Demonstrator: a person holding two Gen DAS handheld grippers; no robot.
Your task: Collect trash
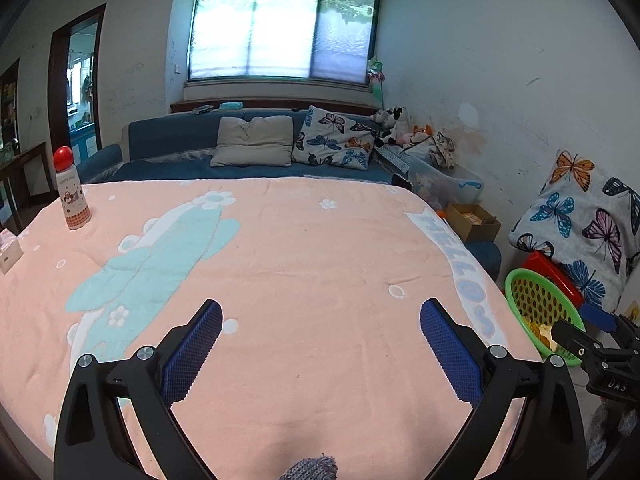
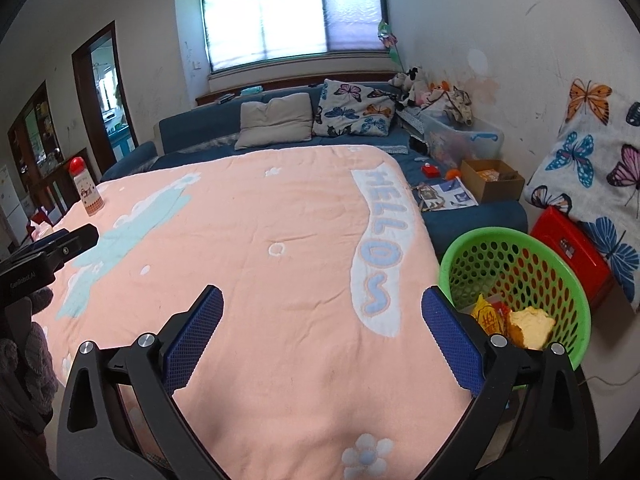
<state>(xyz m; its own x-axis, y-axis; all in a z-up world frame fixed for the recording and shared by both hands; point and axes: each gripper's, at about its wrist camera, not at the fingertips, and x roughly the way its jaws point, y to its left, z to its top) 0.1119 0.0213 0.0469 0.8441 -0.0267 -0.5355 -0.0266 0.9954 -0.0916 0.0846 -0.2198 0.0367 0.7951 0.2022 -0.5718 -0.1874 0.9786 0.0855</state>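
Left gripper (image 1: 321, 322): its jaws are standing wide apart over the pink blanket (image 1: 304, 248), holding nothing.
Right gripper (image 2: 322, 308): its jaws are spreading as wide as they go, with nothing between them; its right finger is sitting just beside the basket rim.
Basket (image 2: 576, 292): the green perforated bin is resting off the blanket's edge, at about 3 o'clock in the right wrist view.
Trash (image 2: 530, 326): a torn yellowish scrap and an orange printed wrapper (image 2: 490, 316) are lying inside the basket, touching each other.
Handling, judged: both pieces are looking light and soft; the wrapper is likely slick and crushable, the scrap crumbly. A pinch across a bunched middle would be holding better than an edge grip.
Blanket surface: no loose trash is showing on it in either view.
Bottle (image 1: 72, 196): a red-capped bottle is standing upright near 10 o'clock; whether it counts as trash is not determinable.
Box (image 1: 9, 254): a small white box is sitting at the 9 o'clock edge, partly cut off.
Progress, judged: collection is appearing largely finished.
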